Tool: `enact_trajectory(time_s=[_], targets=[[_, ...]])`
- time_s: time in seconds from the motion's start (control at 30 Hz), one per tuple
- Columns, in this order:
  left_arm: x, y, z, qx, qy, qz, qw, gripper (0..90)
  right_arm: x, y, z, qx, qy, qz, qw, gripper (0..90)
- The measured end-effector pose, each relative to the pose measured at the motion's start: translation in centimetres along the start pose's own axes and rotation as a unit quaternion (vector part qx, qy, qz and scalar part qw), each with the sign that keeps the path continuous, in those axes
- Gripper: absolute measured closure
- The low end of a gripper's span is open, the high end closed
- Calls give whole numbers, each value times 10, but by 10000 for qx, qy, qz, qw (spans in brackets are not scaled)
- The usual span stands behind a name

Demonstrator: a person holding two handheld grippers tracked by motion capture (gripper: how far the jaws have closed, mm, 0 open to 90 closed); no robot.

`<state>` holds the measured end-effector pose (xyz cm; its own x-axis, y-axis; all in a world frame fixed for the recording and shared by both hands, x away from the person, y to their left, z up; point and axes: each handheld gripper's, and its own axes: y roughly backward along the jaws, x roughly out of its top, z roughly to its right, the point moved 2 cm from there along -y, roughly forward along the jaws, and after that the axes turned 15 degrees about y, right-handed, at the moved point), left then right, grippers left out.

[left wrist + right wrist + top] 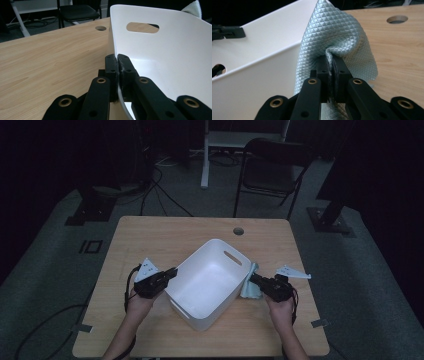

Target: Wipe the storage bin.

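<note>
Bin (210, 280) first: I have a white plastic tub sitting at an angle near the middle of the wooden table (150, 240), with a slot handle cut through each end wall, and from the high view I see nothing lying inside it, only bare white floor and walls. My left gripper (172, 272) is clenched on the tub's rim; in the left gripper view its jaws stand pressed together with the thin white wall (160, 50) pinched between them, one jaw outside and one inside. My right gripper (252, 279) is clamped on a pale blue-green quilted cloth (249, 282), which in the right gripper view bunches up out of the closed jaws and fans wide above them (332, 32). That cloth is outside the tub, just beside its right-hand wall and close to the rim, over the tabletop. A round cable hole (238, 231) sits in the table beyond the tub, and a dark folding chair (272, 167) stands on the floor behind
</note>
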<state>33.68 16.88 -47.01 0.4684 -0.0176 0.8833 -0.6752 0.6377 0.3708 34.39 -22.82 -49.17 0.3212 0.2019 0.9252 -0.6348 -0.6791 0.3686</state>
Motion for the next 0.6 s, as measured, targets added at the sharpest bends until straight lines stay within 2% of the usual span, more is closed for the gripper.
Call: enact_trajectory(time_s=[0.6], targets=[[0,0,0,-9,13,15,10000,878,-27,-17,9,72,-313,-448,9985,856]])
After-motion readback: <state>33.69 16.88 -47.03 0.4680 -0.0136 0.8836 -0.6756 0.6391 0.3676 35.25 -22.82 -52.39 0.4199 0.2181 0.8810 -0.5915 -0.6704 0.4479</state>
